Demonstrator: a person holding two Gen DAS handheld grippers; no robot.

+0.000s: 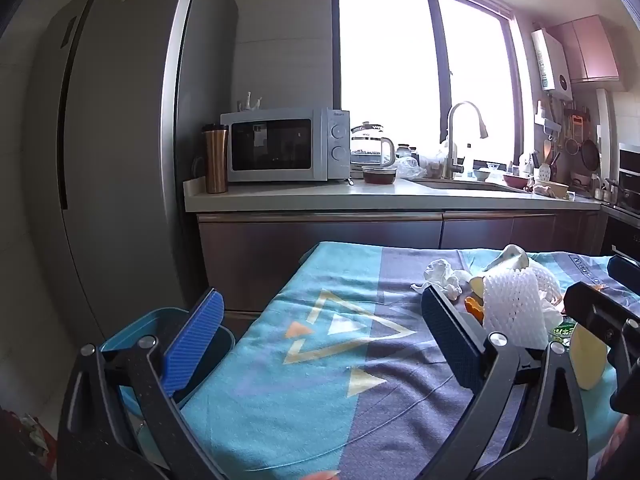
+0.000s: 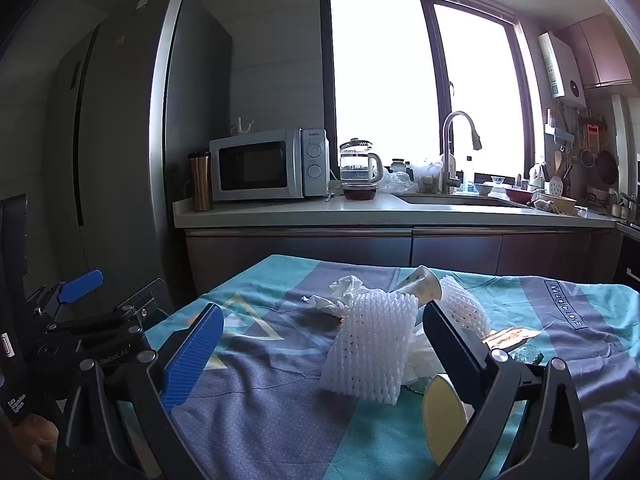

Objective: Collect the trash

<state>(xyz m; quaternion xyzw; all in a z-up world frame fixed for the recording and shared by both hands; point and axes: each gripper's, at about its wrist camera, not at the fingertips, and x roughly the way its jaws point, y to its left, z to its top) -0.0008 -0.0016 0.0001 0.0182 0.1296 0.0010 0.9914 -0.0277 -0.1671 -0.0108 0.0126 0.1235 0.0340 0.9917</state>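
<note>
White foam netting [image 2: 370, 344], crumpled tissues [image 2: 344, 290] and paper cup [image 2: 420, 286] heaped together.

Matt woven cloth [image 2: 256, 408] is covering the table; white foam net [image 2: 372, 348] is looking soft and meshy beside crumpled tissue [image 2: 344, 286]. Fridge [image 2: 132, 128] is showing brushed metal, tumbler [image 2: 200, 180] is gleaming coppery, and ribbed blue pads [image 2: 192, 360] are looking like matt plastic.

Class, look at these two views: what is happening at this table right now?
A person holds two tongs over a table covered with a blue patterned cloth. Both the left tongs and right tongs are open and hold nothing. A pile of trash lies on the cloth: white foam netting, crumpled tissue, a paper cup on its side. A blue bin sits beside the table's left edge. Nothing has been picked up at this moment.
</note>
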